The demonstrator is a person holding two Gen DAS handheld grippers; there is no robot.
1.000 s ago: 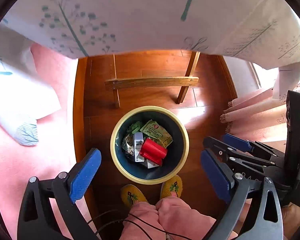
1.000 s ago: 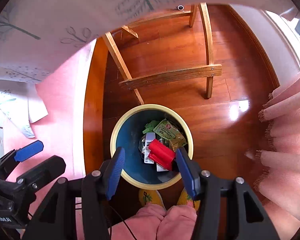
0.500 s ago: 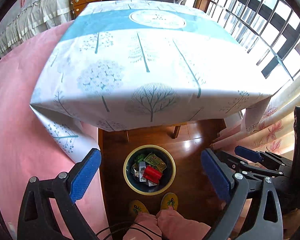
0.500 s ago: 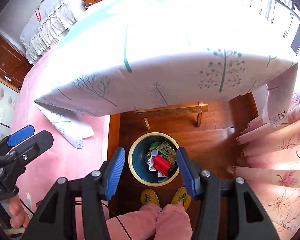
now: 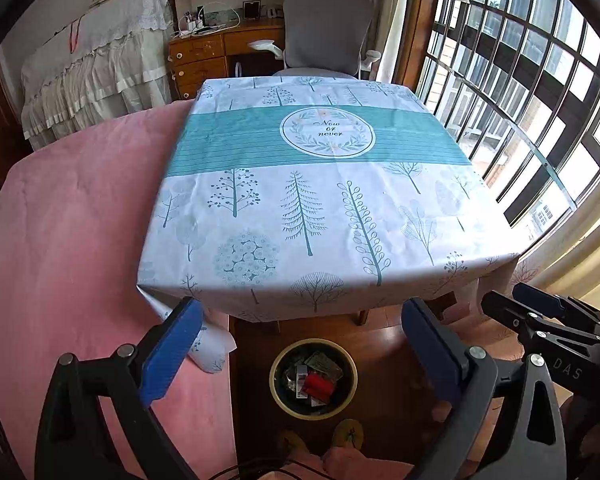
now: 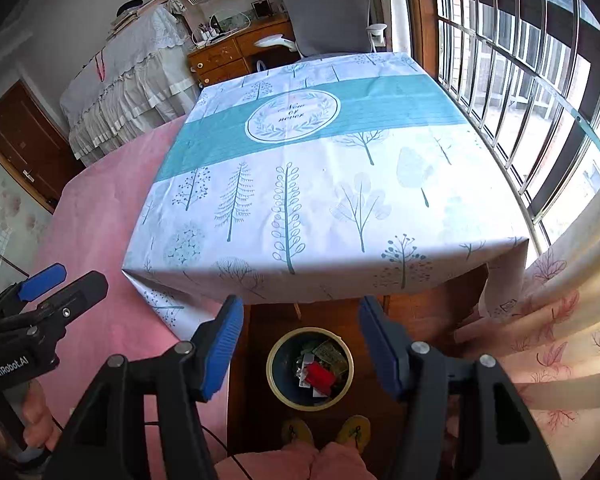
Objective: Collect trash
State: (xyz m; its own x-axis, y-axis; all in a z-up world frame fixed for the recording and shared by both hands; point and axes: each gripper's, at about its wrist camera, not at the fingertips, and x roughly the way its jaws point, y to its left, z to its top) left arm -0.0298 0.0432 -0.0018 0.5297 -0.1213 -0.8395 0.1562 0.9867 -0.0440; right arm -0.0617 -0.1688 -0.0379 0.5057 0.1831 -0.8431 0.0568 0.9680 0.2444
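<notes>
both grippers' fingers spread, empty; red wrapper (image 6: 320, 374) in bin (image 6: 274, 364) lies diagonal, upper-left to lower-right.

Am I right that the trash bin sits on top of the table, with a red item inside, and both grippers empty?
Not quite: the trash bin sits on the wooden floor in front of the table, as the right wrist view shows. The red item is inside, and both grippers are empty.

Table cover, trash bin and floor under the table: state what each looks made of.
Table cover: probably a wipeable plastic or oilcloth sheet, smooth with sharp crease lines and stiffly folded corners; coated fabric is possible. Trash bin: likely plastic, with a matte cream rim and dark blue inside, though the wall is hard to judge. Floor: reddish wood boards, glossy.
</notes>
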